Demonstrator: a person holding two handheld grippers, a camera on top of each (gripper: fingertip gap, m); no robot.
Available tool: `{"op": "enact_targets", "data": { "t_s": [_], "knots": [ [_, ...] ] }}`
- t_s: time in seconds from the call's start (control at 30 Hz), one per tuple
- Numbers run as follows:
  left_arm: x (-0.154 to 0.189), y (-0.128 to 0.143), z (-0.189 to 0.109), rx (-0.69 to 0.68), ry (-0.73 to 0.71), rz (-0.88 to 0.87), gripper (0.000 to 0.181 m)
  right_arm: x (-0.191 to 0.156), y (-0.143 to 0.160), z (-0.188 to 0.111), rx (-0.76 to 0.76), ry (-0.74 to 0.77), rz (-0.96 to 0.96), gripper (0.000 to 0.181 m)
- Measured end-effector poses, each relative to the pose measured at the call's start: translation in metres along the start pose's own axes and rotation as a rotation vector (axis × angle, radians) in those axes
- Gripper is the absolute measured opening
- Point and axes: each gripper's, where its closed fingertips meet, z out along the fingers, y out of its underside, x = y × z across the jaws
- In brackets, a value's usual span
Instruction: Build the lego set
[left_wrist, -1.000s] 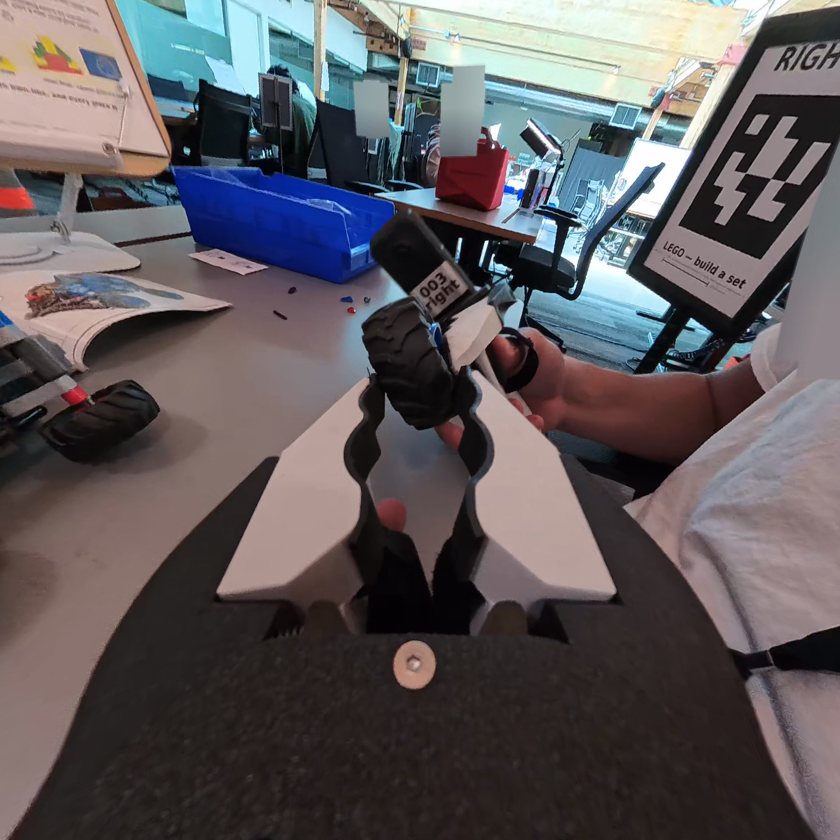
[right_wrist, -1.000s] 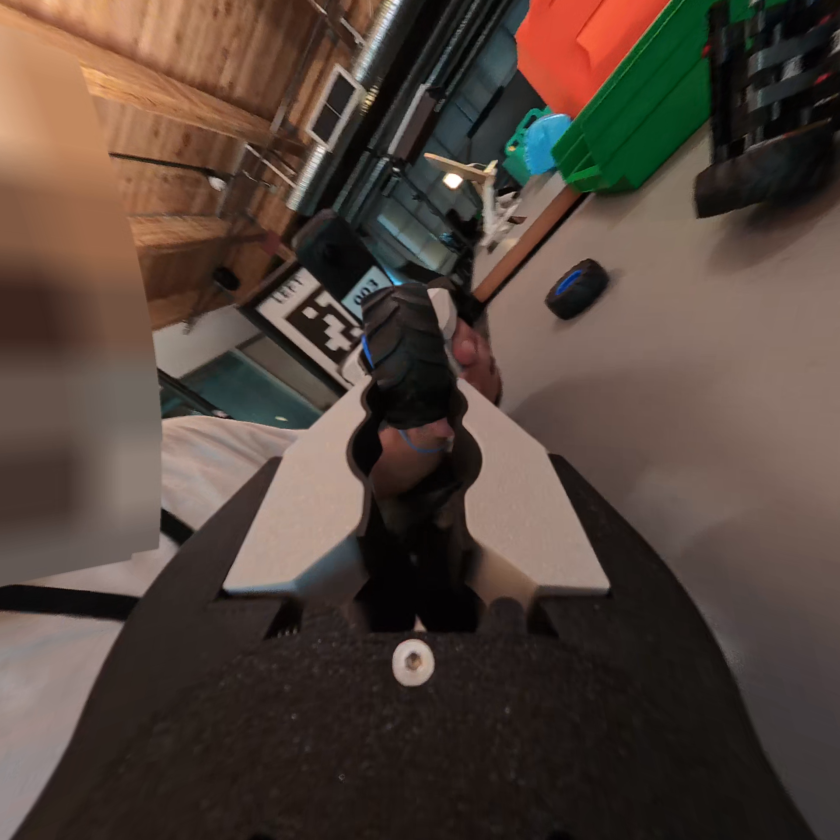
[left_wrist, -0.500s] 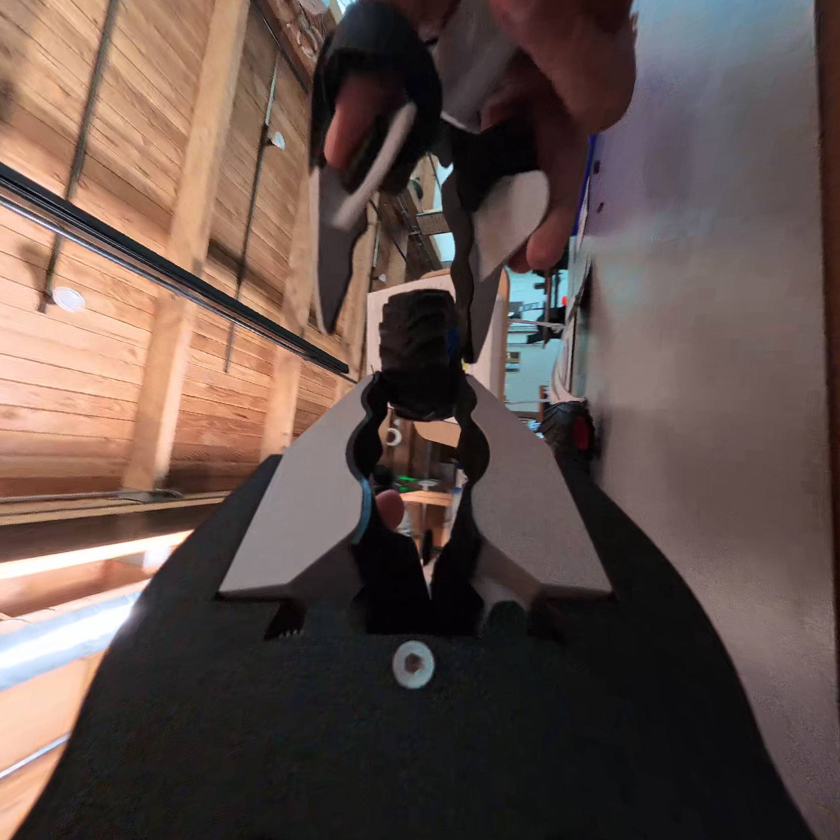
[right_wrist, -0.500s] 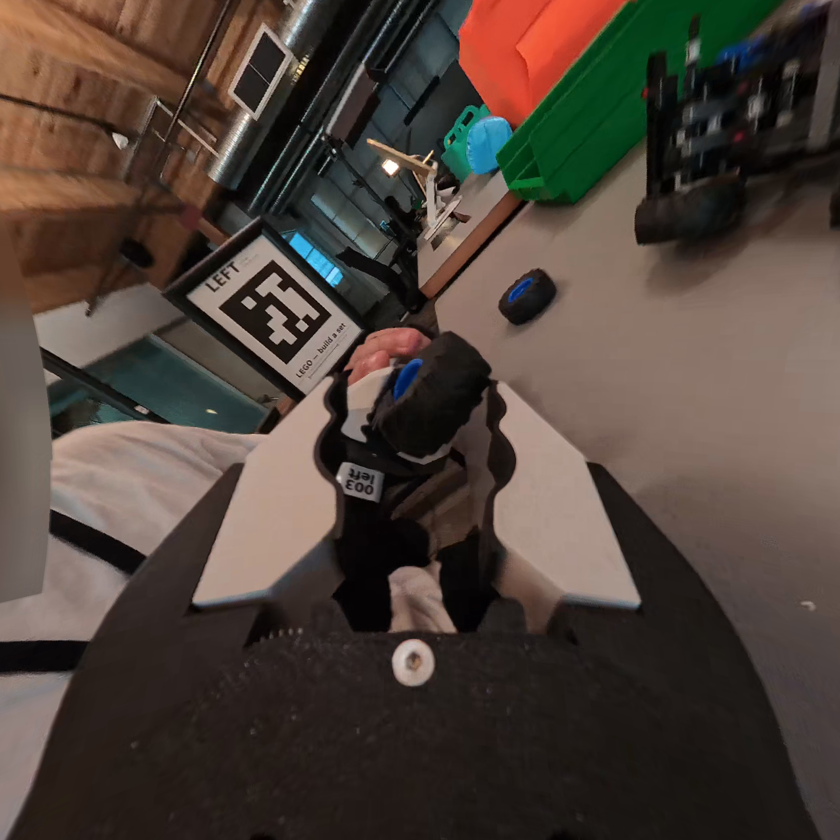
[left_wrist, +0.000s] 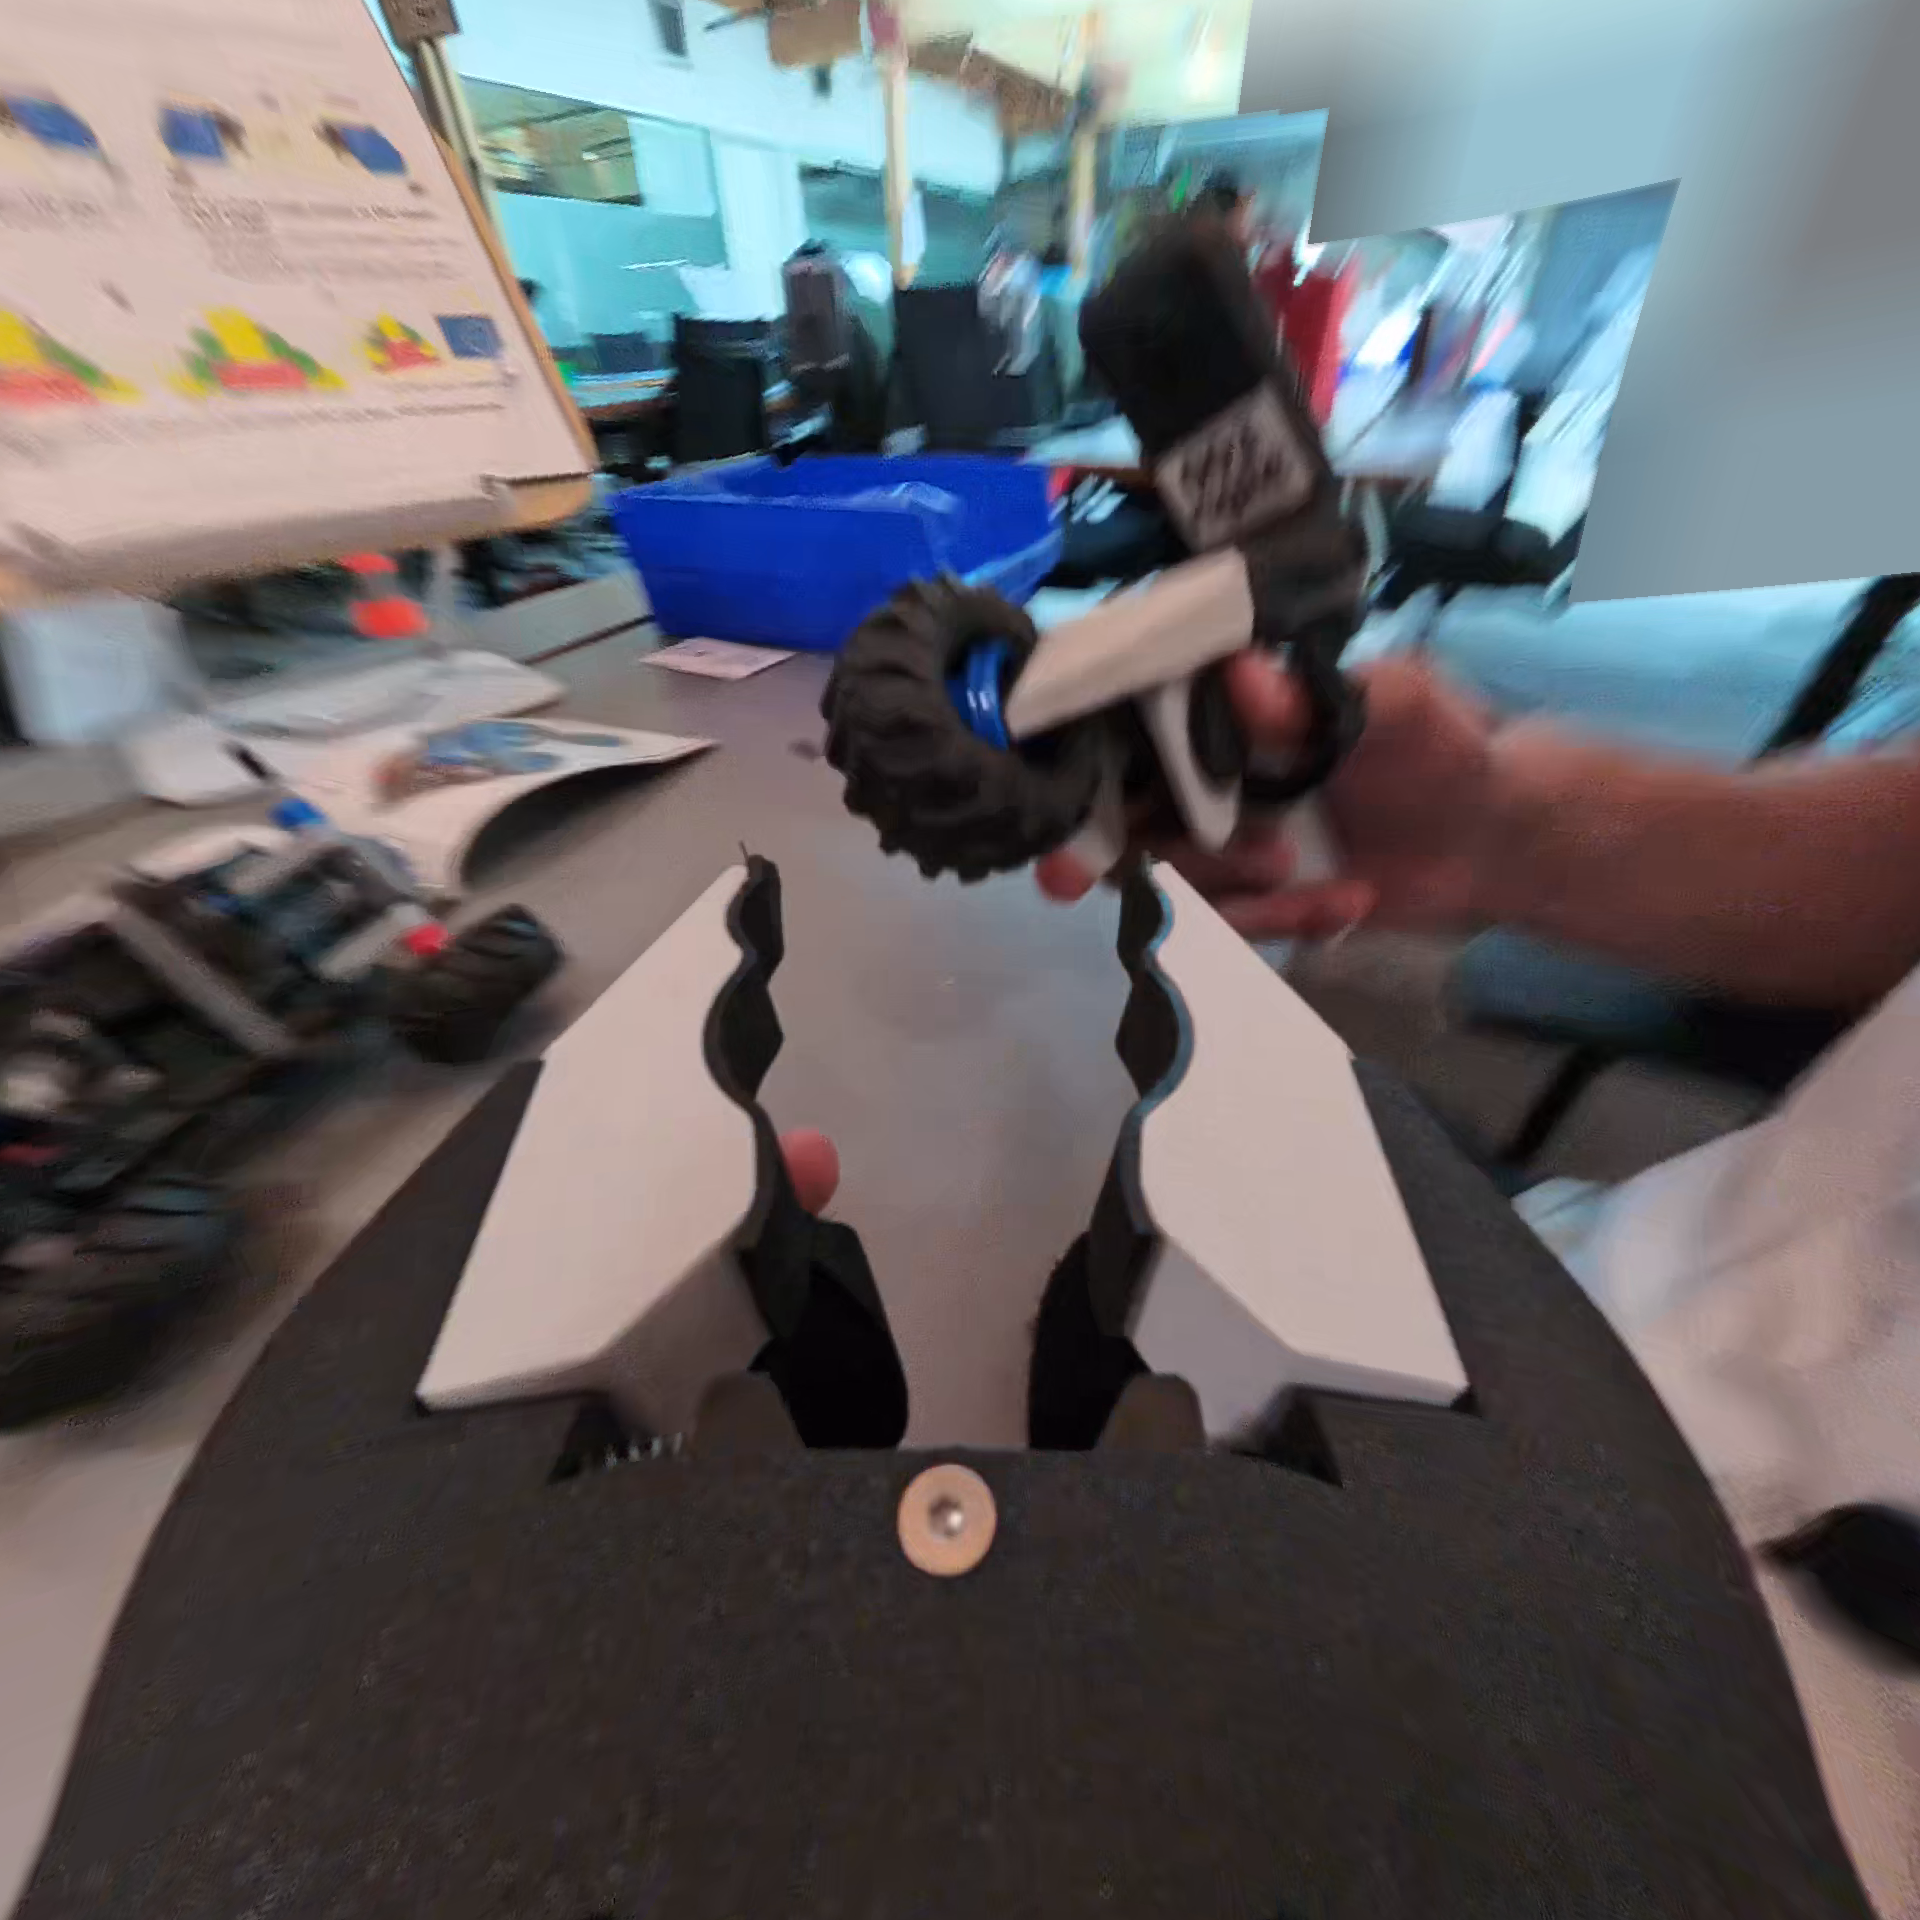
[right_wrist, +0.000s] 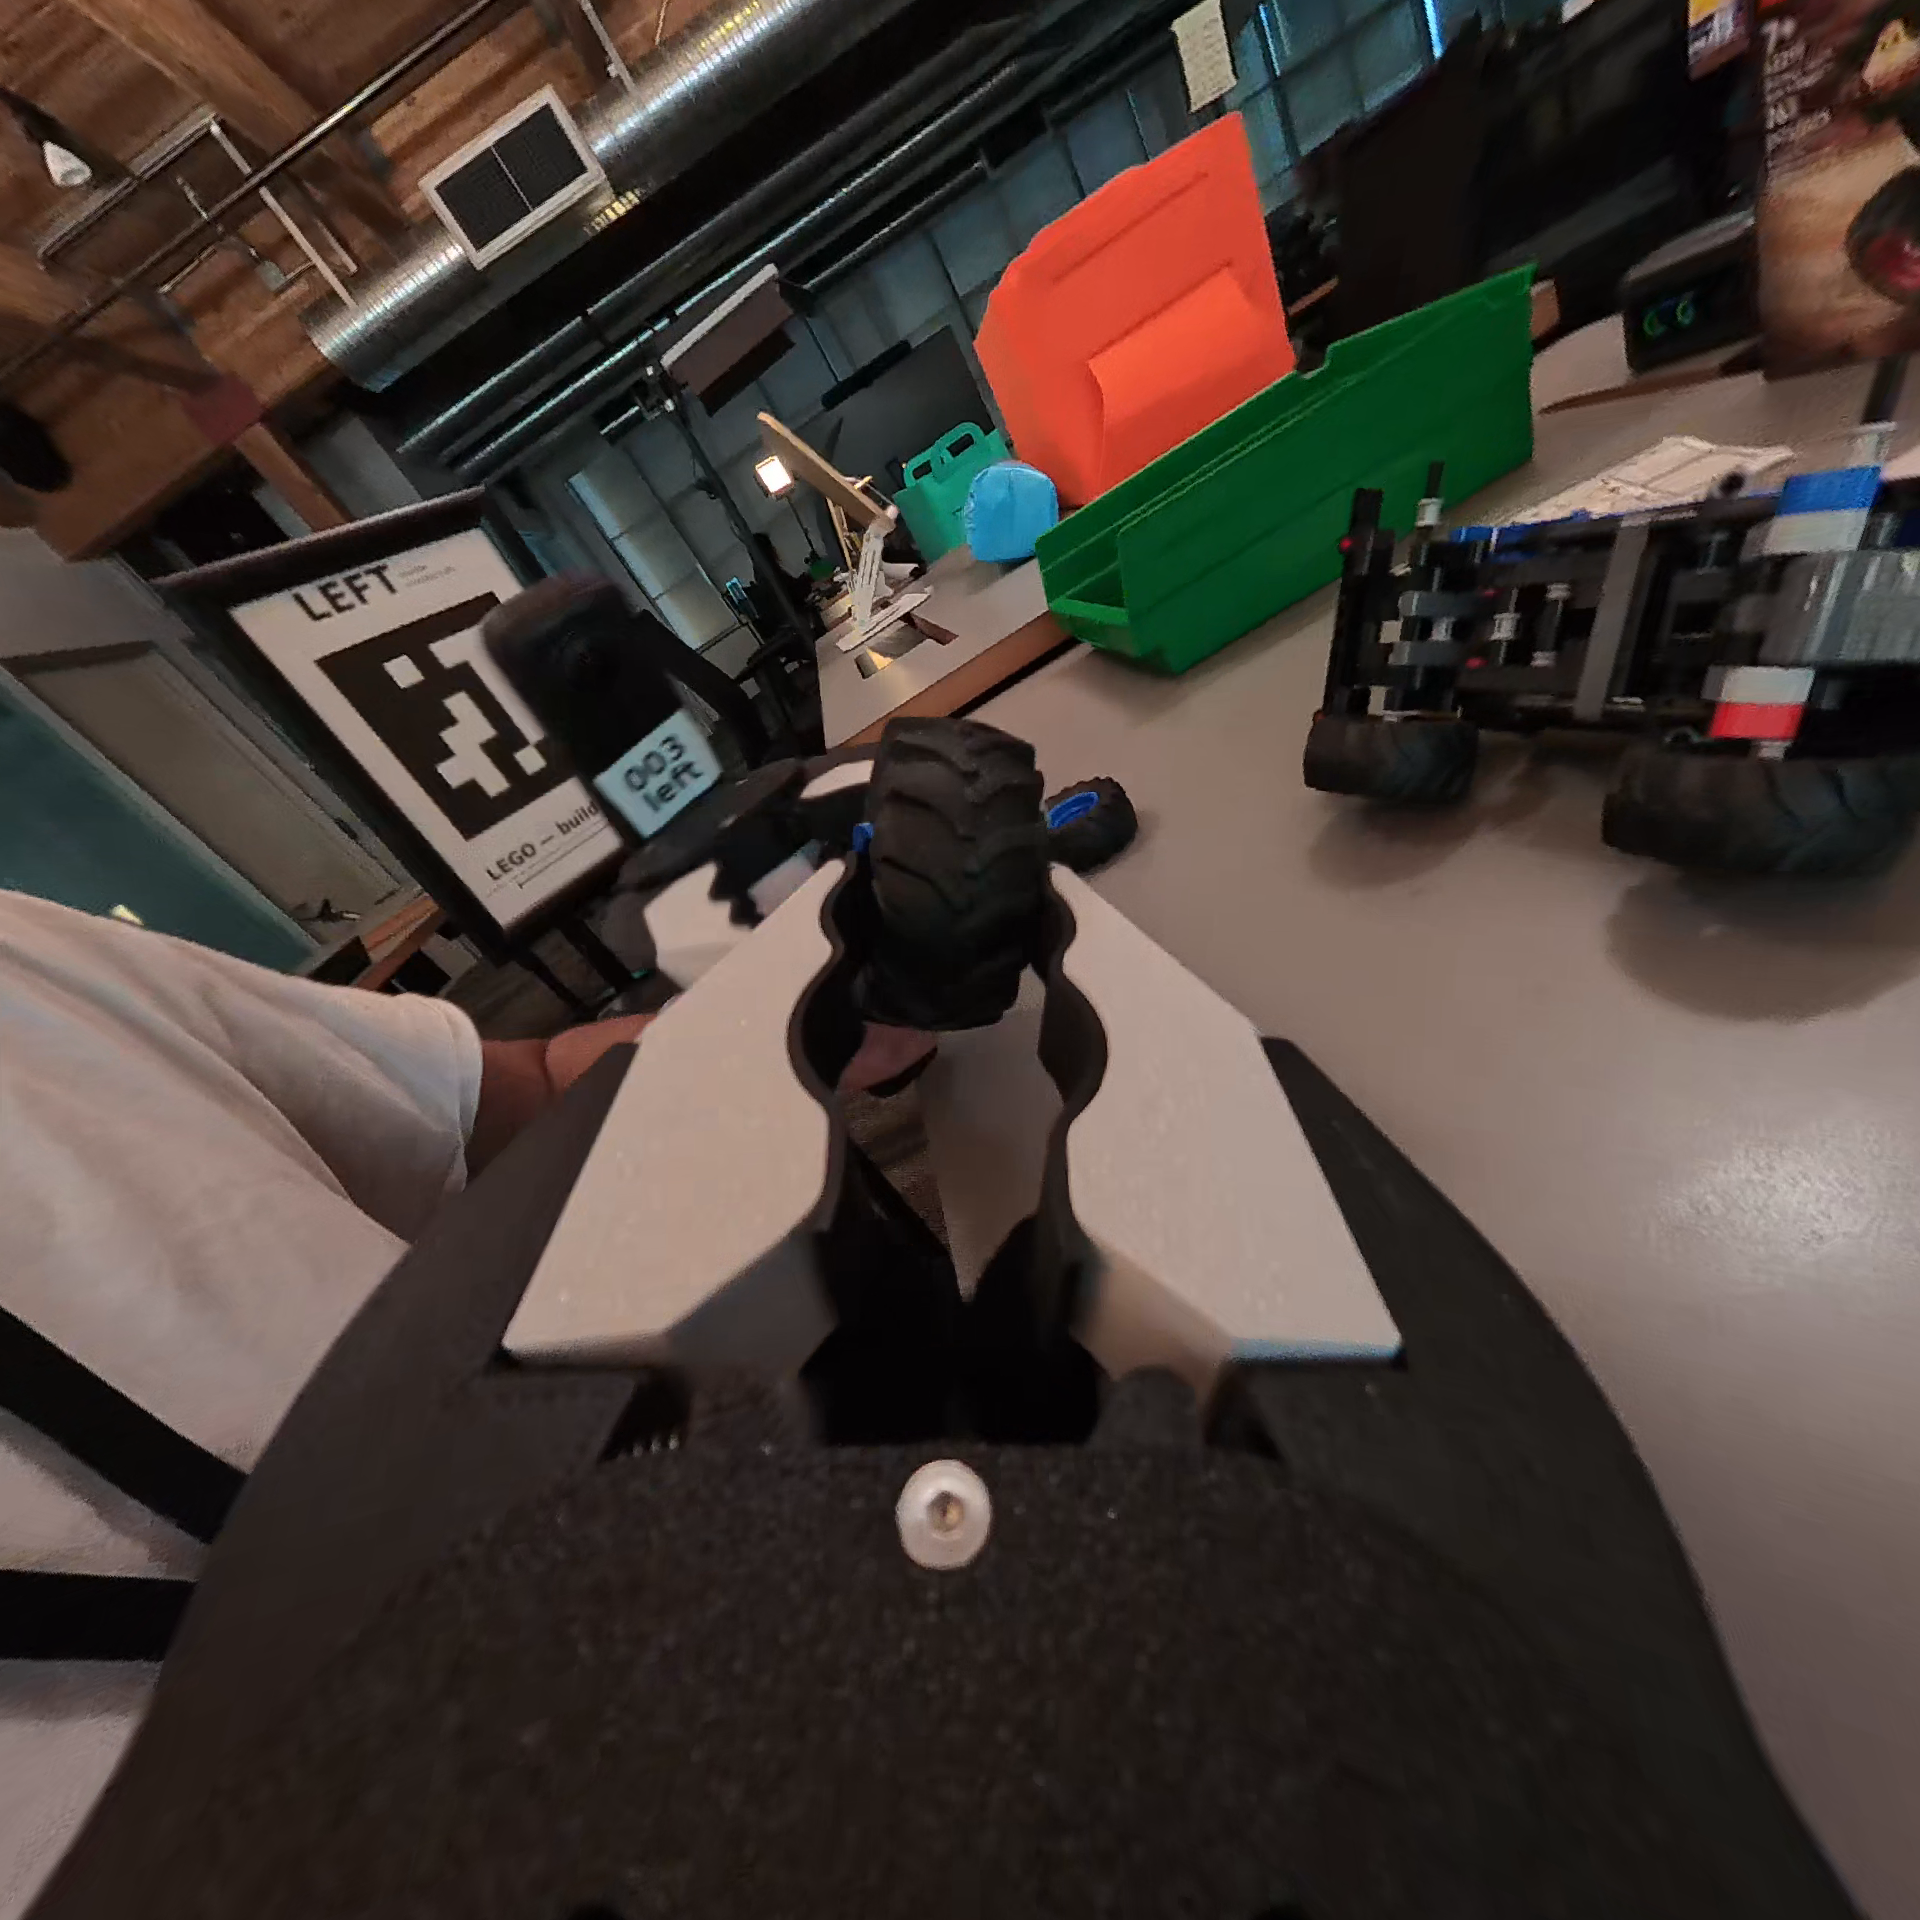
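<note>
A black tyre on a blue rim (right_wrist: 956, 862) is clamped between my right gripper's fingers (right_wrist: 951, 894), held in the air over the grey table (right_wrist: 1455, 1091). In the left wrist view the same wheel (left_wrist: 935, 748) sits in the right gripper (left_wrist: 1049, 727), just beyond my left gripper (left_wrist: 948, 883). The left gripper is wide open and empty, its tips just short of the wheel. The partly built lego truck (right_wrist: 1621, 665) lies on its side at the right, and shows blurred in the left wrist view (left_wrist: 260, 935). A second blue-rimmed wheel (right_wrist: 1091, 821) lies on the table.
A green bin (right_wrist: 1299, 499) and an orange bin (right_wrist: 1132, 301) stand at the far table edge. A blue bin (left_wrist: 831, 540), an open instruction booklet (left_wrist: 520, 758) and a propped instruction board (left_wrist: 260, 291) are ahead of the left gripper. A marker sign (right_wrist: 416, 707) stands beside the table. My left and right fingertips are right by each other. The partly built lego truck (right_wrist: 1621, 665) is about equally far from each gripper, around 20 cm. My left wrist view (left_wrist: 275, 1003) looks at it from another angle.
The wheel has passed from my left gripper to my right. The left gripper let go and opened wide; the right one closed on the wheel. Both grippers swung back level with the table.
</note>
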Motion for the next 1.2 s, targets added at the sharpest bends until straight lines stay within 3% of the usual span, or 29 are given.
{"op": "enact_targets", "data": {
  "t_s": [0.07, 0.13, 0.43, 0.63, 0.87, 0.97, 1.03, 1.1, 1.17, 1.2],
  "knots": [
    [0.001, -0.008, 0.002, 0.058, 0.08, -0.155, 0.06, -0.009, 0.002, 0.004, -0.003, -0.022, -0.025, 0.03],
    [0.01, -0.008, 0.005, 0.072, 0.125, -0.159, 0.048, -0.012, 0.005, 0.007, -0.013, -0.03, -0.013, 0.029],
    [0.005, -0.001, 0.014, 0.049, -0.053, -0.031, 0.042, -0.001, 0.012, 0.006, 0.03, -0.077, 0.32, 0.026],
    [0.006, -0.01, 0.015, 0.086, -0.1, 0.018, 0.042, -0.005, 0.005, 0.005, 0.044, -0.131, 0.509, 0.027],
    [-0.004, -0.003, 0.018, 0.003, -0.241, 0.292, 0.041, 0.004, 0.014, 0.005, 0.07, -0.211, 0.789, 0.031],
    [-0.006, 0.002, 0.017, -0.033, -0.177, 0.179, 0.039, 0.008, 0.015, 0.005, 0.012, -0.085, 0.503, 0.032],
    [-0.006, 0.007, 0.014, -0.051, -0.087, 0.022, 0.03, 0.02, 0.014, 0.001, -0.059, 0.074, 0.102, 0.032],
    [-0.003, 0.014, 0.012, -0.099, 0.01, -0.091, 0.029, 0.028, 0.012, -0.003, -0.158, 0.203, -0.368, 0.047],
    [0.006, 0.023, 0.01, -0.178, 0.111, -0.153, 0.029, 0.029, 0.012, -0.004, -0.256, 0.265, -0.658, 0.059],
    [0.011, 0.027, 0.009, -0.209, 0.148, -0.163, 0.029, 0.024, 0.015, -0.002, -0.306, 0.251, -0.758, 0.057]
  ]
}}
